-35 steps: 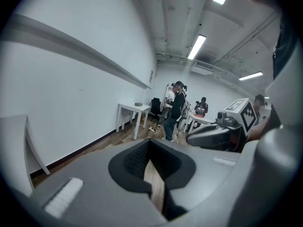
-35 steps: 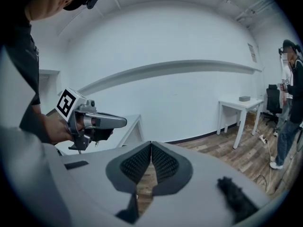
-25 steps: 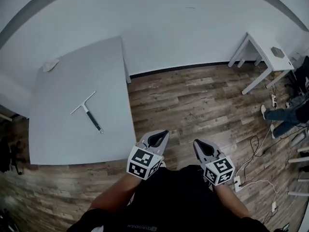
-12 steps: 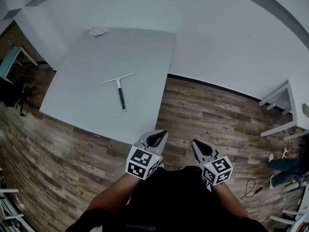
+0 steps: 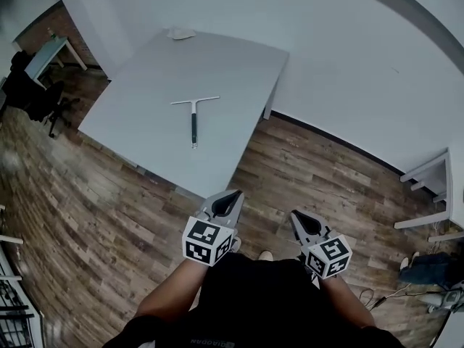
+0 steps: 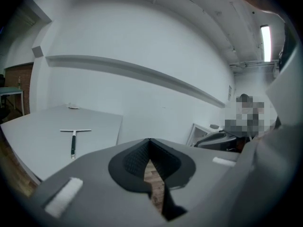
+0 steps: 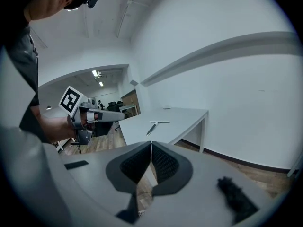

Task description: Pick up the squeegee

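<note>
Nothing legible: the small print on the person's shirt is too blurred.

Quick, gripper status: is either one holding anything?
Left gripper: closed, holding nothing.
Right gripper: closed, holding nothing.

Squeegee: T-shaped, with a pale crossbar blade and a dark, slim handle. It lies flat near the middle of the grey table, handle pointing toward the near edge.

Pale object at the table's far corner is too small to identify.
</note>
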